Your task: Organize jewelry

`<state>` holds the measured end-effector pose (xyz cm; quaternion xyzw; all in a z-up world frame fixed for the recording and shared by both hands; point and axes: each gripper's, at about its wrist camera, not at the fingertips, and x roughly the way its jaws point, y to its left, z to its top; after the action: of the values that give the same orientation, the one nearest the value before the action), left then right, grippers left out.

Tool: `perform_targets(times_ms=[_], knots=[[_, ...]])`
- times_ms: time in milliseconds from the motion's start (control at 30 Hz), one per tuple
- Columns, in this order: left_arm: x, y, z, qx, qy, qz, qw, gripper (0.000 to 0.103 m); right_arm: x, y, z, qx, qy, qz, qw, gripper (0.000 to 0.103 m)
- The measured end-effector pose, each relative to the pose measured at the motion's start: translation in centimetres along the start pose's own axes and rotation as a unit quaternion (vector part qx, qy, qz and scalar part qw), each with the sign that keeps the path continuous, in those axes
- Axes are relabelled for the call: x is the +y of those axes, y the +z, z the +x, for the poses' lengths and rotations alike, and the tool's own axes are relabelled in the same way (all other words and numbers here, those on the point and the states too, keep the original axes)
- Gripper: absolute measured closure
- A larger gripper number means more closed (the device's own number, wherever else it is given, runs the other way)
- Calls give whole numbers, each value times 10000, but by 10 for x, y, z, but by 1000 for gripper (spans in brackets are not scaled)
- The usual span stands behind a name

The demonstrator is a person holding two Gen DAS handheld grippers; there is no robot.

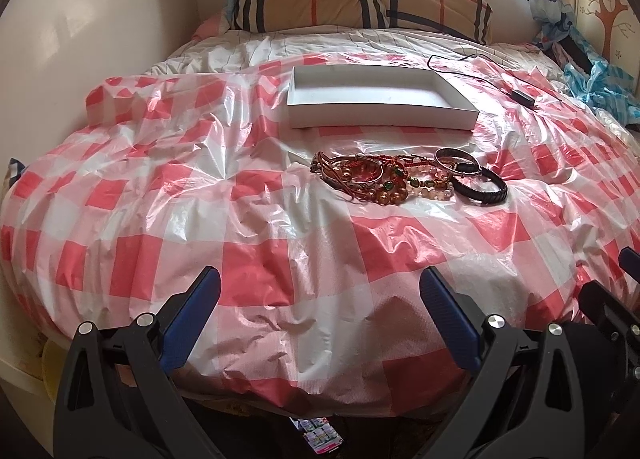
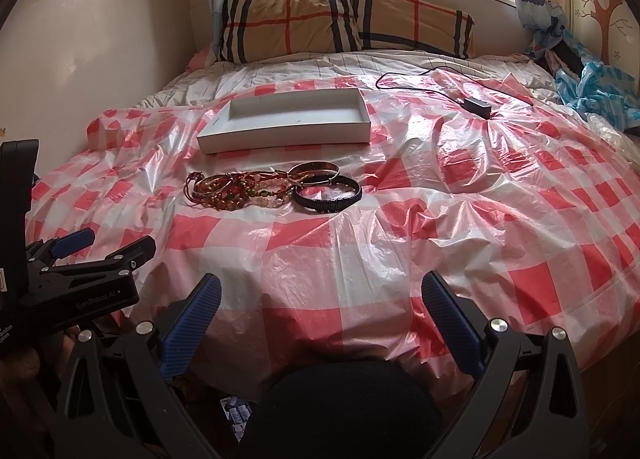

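**Both grippers spread, jewelry untouched**

I see my left gripper (image 1: 320,319) and right gripper (image 2: 320,323) both spread wide, holding nothing. Jewelry pile (image 1: 384,177) lies ahead of the left gripper on the checkered plastic sheet (image 1: 160,187); black braided bracelet (image 2: 328,195) at its right end. White box (image 1: 380,99) sits just beyond.

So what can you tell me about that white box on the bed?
The white box is a shallow, open rectangular tray, cardboard by the look of it, with low walls and no lid in sight. Nothing shows inside it. It lies flat on the red-and-white checked plastic sheet, just beyond the pile of bracelets and apart from it. Neither gripper touches it.
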<state>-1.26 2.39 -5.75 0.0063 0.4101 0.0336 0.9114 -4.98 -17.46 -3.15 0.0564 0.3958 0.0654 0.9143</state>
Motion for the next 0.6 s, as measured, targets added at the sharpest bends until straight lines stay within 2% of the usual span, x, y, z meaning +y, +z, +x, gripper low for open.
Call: perform_targets(times_ms=[600], knots=[[0, 0, 0, -1, 1, 14, 10000, 7, 1, -1, 0, -29, -42, -55, 10000, 7]])
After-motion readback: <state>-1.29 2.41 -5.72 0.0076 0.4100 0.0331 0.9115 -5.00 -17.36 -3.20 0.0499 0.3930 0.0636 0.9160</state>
